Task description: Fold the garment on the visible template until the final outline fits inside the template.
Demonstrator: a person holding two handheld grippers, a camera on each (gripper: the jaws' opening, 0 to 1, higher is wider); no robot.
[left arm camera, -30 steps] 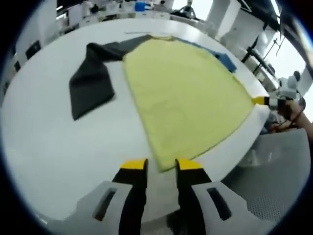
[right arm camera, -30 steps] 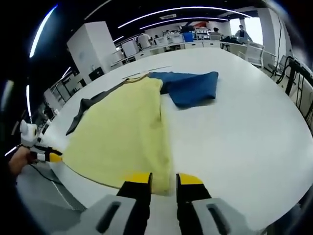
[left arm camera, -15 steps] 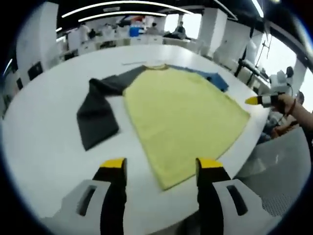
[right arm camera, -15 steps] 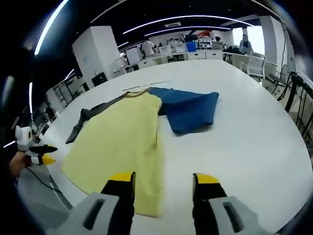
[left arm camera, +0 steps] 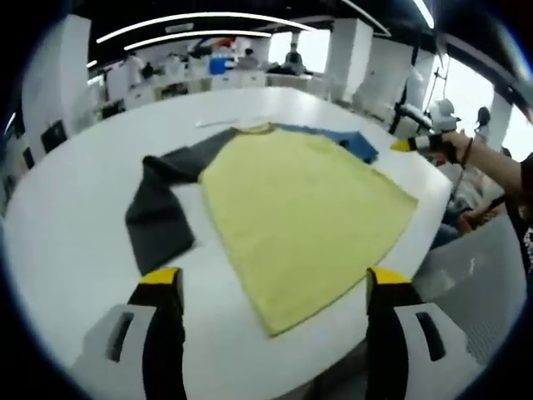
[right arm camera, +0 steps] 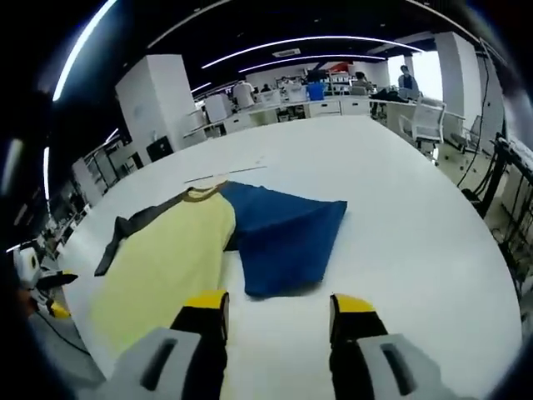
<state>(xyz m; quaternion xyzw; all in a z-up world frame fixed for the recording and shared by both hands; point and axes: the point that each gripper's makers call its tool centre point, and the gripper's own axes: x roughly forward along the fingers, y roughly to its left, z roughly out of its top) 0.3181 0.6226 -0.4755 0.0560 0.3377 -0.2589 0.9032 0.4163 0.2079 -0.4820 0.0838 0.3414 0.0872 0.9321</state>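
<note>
A shirt lies flat on the white table (left arm camera: 75,192), its collar at the far end. Its yellow body (left arm camera: 300,217) has a dark grey sleeve (left arm camera: 158,208) spread on one side and a blue sleeve (left arm camera: 350,140) on the other. My left gripper (left arm camera: 275,287) hovers wide open above the near hem, holding nothing. The right gripper (left arm camera: 416,143) comes in from the right, in a hand. In the right gripper view, my right gripper (right arm camera: 277,304) stands open just short of the blue sleeve (right arm camera: 287,242), with the yellow body (right arm camera: 166,258) to its left and the left gripper (right arm camera: 46,292) at the far left.
The table's curved edge (left arm camera: 420,242) runs close under the hem, with grey floor (left arm camera: 475,275) beyond. A thin pale strip (left arm camera: 221,122) lies past the collar. A person's arm (left arm camera: 500,167) reaches in at right. Bare table (right arm camera: 416,233) spreads right of the blue sleeve; chairs (right arm camera: 429,125) and desks stand behind.
Both grippers, nearly shut at the yellow hem's corners a second ago, have opened and drawn back from it. The right gripper's view has swung toward the blue sleeve.
</note>
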